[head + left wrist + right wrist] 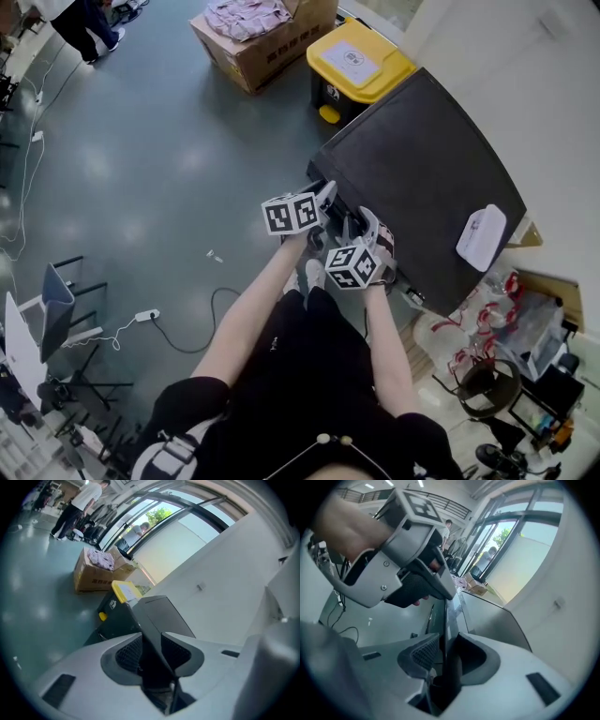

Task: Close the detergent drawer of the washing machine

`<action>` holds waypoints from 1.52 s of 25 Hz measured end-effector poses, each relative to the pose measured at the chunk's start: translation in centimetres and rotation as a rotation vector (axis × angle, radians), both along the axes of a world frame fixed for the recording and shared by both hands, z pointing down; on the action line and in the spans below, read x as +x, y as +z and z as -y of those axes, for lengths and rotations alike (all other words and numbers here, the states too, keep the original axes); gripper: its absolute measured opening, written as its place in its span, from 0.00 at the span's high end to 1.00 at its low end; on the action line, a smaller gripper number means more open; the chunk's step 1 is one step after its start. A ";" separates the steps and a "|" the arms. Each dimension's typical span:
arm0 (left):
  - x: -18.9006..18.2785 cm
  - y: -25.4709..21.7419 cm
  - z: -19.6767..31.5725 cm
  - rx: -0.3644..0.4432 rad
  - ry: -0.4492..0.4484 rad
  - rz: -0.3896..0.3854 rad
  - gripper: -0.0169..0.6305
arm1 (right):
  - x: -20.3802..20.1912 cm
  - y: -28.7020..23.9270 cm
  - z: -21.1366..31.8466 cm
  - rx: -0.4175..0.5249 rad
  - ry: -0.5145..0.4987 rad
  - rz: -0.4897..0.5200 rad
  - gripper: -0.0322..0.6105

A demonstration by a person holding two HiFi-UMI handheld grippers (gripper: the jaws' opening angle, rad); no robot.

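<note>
The washing machine [422, 178] has a dark flat top and stands at the right in the head view. Both grippers meet at its near front top edge, where the detergent drawer [319, 176] sticks out. My left gripper [330, 199] straddles a dark wedge-shaped corner of the drawer [154, 634]. Its jaws [151, 660] look closed against that corner on both sides. My right gripper [373, 228] sits just beside it. A thin dark panel edge [443, 620] stands between its jaws [445, 660], with a gap on one side. The left gripper [440, 590] shows above in the right gripper view.
A white flat object [482, 236] lies on the machine's top. A black bin with a yellow lid [356, 66] and a cardboard box [253, 37] stand beyond it. A cable and power strip [145, 316] lie on the floor to the left. Clutter [506, 356] fills the right.
</note>
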State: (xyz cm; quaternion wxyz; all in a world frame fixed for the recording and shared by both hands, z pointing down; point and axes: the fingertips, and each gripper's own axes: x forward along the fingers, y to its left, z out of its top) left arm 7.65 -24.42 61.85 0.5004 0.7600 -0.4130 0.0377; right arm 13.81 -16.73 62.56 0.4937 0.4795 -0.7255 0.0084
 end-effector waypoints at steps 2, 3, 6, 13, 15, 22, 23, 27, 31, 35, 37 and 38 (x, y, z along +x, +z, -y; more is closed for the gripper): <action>0.5 0.0 0.3 -0.015 -0.021 0.006 0.78 | 0.1 0.0 0.2 0.007 -0.005 -0.011 0.74; 0.6 0.0 0.3 -0.012 -0.029 0.014 0.78 | 0.2 0.0 0.3 0.006 -0.007 -0.008 0.74; 0.8 -0.1 0.2 0.012 -0.023 0.004 0.78 | 0.4 -0.1 0.2 0.010 -0.013 -0.004 0.74; 0.9 -0.5 -0.7 0.078 0.084 0.081 0.78 | 0.6 -1.1 -0.1 -0.022 -0.022 0.133 0.79; 0.7 -1.3 -1.2 0.120 0.106 0.104 0.78 | 1.0 -2.1 -0.4 -0.019 0.014 0.228 0.82; -0.7 -3.4 -3.5 0.206 0.124 0.147 0.78 | 2.3 -5.9 -3.0 -0.012 0.073 0.584 0.82; -0.7 -3.8 -4.0 0.220 0.126 0.145 0.78 | 2.3 -6.4 -3.4 -0.010 0.058 0.615 0.83; 0.1 -6.8 -6.7 0.381 0.181 0.205 0.82 | 2.0 -9.1 -5.0 0.034 -0.020 0.731 0.86; 0.3 -11.6 -9.6 0.638 0.241 0.301 0.85 | 0.8 -12.7 -5.9 0.121 -0.106 0.862 0.92; -1.1 -17.1 -11.7 0.805 0.186 0.337 0.86 | -0.8 -18.0 -6.0 0.202 -0.172 1.044 0.94; -2.1 -19.7 -12.8 0.850 0.145 0.330 0.87 | -1.6 -20.9 -6.3 0.246 -0.210 1.102 0.94; -2.6 -21.0 -13.4 0.867 0.119 0.320 0.88 | -2.1 -22.2 -6.6 0.271 -0.231 1.113 0.94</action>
